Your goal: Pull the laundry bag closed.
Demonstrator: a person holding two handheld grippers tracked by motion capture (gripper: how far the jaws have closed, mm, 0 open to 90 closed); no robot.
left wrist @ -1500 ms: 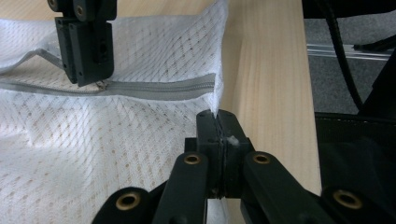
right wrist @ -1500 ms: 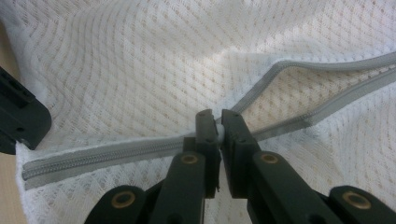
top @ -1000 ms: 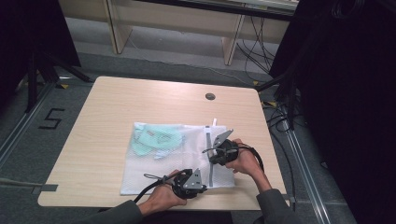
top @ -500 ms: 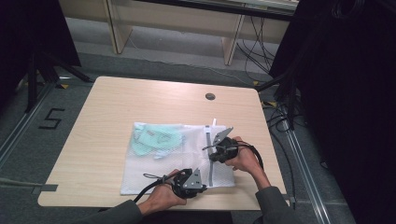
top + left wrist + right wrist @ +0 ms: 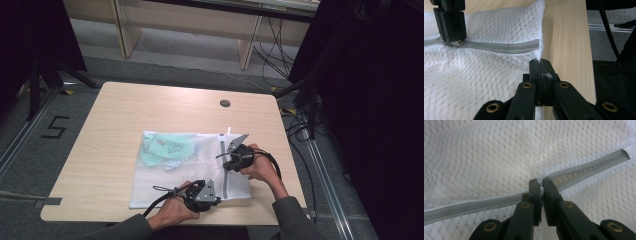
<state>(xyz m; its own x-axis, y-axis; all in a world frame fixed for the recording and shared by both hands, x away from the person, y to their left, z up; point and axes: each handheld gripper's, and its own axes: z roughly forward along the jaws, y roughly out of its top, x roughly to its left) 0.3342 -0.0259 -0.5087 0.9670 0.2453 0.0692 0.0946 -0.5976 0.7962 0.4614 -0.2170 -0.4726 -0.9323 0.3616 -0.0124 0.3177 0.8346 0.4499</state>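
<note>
On the table [image 5: 125,115] lies a white mesh laundry bag [image 5: 165,177] with a green garment [image 5: 165,149] inside. The left gripper [image 5: 540,65] is pressed together on the bag's corner, and the right gripper [image 5: 539,185] pinches the zipper pull [image 5: 541,190] partway along the grey zipper [image 5: 504,47]. The zipping step looks underway; next, the pull must slide along the track while the corner is held taut.

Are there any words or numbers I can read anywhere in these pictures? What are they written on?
"5" – a big black number marked on the grey floor left of the table.
No words or numbers can be seen on the white mesh bag, its zipper or the tongs.
</note>
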